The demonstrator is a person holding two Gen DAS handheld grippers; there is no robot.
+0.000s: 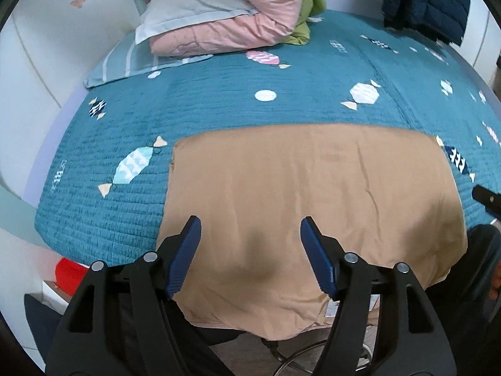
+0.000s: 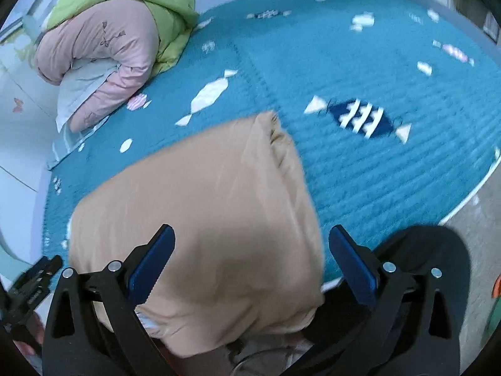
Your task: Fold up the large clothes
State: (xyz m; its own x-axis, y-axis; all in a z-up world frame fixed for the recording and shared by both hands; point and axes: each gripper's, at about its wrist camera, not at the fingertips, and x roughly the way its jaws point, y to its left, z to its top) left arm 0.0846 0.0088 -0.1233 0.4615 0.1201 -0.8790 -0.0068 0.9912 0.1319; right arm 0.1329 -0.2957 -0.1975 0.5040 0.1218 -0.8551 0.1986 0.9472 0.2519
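Note:
A tan garment lies folded into a flat rectangle at the near edge of the bed, its lower part hanging over the edge. My left gripper hovers above it, open, with nothing between its blue pads. The right wrist view shows the same tan garment from its right side, with a gathered seam at the far corner. My right gripper stands wide open above it, and nothing is held. The other gripper's tip shows at the right edge of the left wrist view.
A teal quilted bedspread with candy shapes covers the bed. Rolled pink and green bedding and a grey pillow sit at the head. A dark blue padded jacket hangs at the far right. Floor lies beside the bed.

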